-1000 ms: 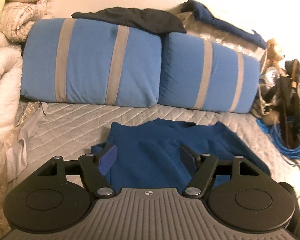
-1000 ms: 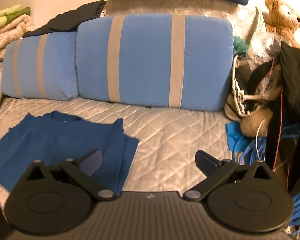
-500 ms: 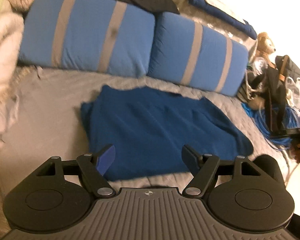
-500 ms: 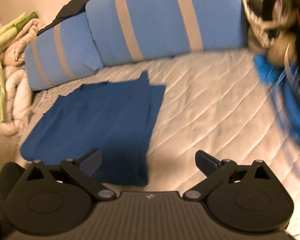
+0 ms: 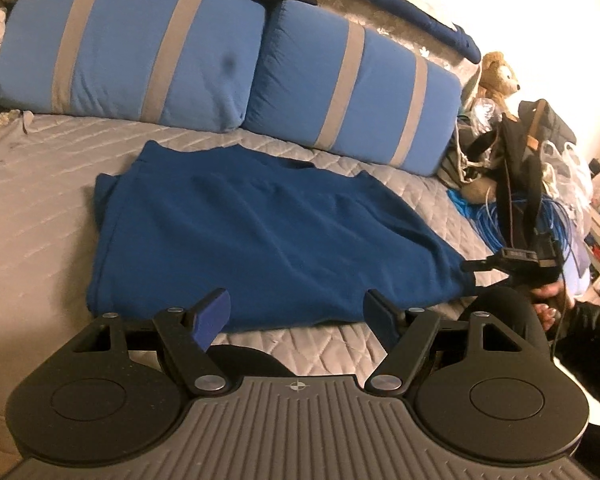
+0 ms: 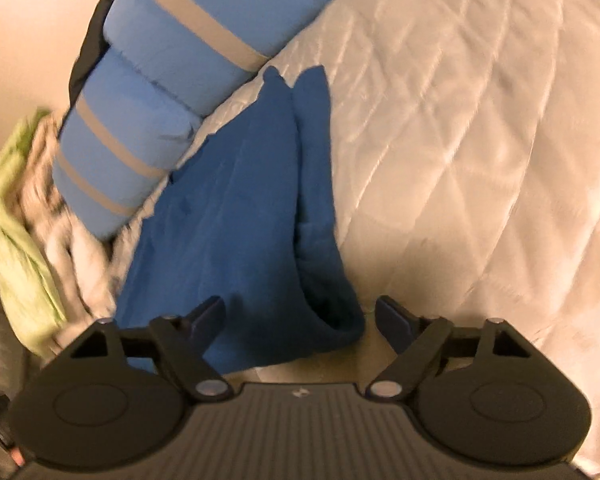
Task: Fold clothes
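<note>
A dark blue garment [image 5: 260,232] lies spread flat on the grey quilted bed [image 5: 36,216], its neck edge toward the pillows. My left gripper [image 5: 296,304] hovers open over the garment's near hem, with only cloth and quilt below the gap. In the right wrist view the garment [image 6: 236,208] runs away toward the pillows, and its near folded corner [image 6: 332,320] sits between the fingers of my right gripper [image 6: 300,308]. Those jaws are closing, and the pads stand apart from the cloth. From the left wrist view, the right gripper [image 5: 470,274] shows at the garment's right corner, held by a hand [image 5: 548,304].
Two blue pillows with grey stripes [image 5: 132,40] line the back of the bed, with dark clothes on top. A teddy bear [image 5: 496,76], bags and a blue cable coil [image 5: 500,220] crowd the right side. Pale and green bedding [image 6: 16,216] is heaped on the left.
Both grippers have come down closer to the bed. The right gripper has rolled and its jaws have narrowed, so the garment's corner now lies between them. The left gripper's opening looks the same.
</note>
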`<action>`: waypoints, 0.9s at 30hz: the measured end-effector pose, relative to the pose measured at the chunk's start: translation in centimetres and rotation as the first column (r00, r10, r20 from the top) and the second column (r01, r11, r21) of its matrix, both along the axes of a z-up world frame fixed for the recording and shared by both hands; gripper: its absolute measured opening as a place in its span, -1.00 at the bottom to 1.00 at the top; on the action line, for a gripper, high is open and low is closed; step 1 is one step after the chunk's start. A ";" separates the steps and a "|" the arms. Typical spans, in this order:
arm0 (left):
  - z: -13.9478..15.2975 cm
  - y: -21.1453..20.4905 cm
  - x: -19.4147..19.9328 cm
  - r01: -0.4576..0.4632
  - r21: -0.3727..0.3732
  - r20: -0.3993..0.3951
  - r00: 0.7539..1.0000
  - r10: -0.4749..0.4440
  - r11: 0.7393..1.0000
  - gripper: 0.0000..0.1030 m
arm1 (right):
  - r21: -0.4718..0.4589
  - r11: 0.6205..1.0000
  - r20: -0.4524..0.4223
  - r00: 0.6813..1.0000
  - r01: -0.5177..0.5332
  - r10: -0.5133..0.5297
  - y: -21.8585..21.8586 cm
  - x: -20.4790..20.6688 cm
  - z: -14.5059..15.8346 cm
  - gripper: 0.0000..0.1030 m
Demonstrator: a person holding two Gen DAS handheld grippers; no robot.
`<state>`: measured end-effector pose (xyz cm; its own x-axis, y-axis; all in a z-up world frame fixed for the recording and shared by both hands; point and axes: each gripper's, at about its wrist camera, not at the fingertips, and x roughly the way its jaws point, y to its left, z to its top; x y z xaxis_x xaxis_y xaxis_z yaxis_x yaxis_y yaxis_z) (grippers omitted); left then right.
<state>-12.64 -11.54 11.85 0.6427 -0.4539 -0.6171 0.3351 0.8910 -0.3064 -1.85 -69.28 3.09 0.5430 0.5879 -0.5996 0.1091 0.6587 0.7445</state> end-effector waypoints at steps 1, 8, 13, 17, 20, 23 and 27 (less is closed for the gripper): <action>-0.2 -0.1 0.0 0.001 -0.001 -0.001 1.000 -0.001 1.000 0.42 | 0.018 1.000 -0.001 1.000 0.011 -0.010 0.0 0.0 -0.3 0.49; -1.5 -1.1 0.6 0.005 -0.008 -0.026 1.000 -0.005 1.000 0.42 | 0.084 0.995 -0.028 0.999 0.049 -0.046 0.0 0.0 -1.5 -0.16; -1.6 -1.7 0.5 0.017 -0.019 -0.008 1.000 -0.017 1.000 0.42 | 0.064 0.997 0.014 0.999 0.044 -0.045 0.6 0.1 -0.6 -0.65; -1.4 -1.8 0.5 0.021 -0.033 -0.002 1.000 -0.021 0.999 0.42 | -0.023 1.000 0.114 0.993 0.004 -0.001 2.1 0.5 2.2 -0.72; -1.3 -1.8 0.4 0.013 -0.042 0.006 1.000 -0.013 0.999 0.42 | -0.067 0.998 0.165 0.986 -0.021 0.032 3.1 1.1 4.4 -0.72; -1.2 -1.6 0.4 -0.006 -0.052 0.008 1.000 0.007 0.999 0.42 | -0.103 0.994 0.198 0.978 -0.046 0.066 4.0 1.9 6.2 -0.73; -0.9 -0.8 0.2 -0.038 -0.073 0.006 0.999 0.039 0.997 0.42 | -0.128 0.988 0.243 0.964 -0.083 0.112 5.7 3.1 8.6 -0.73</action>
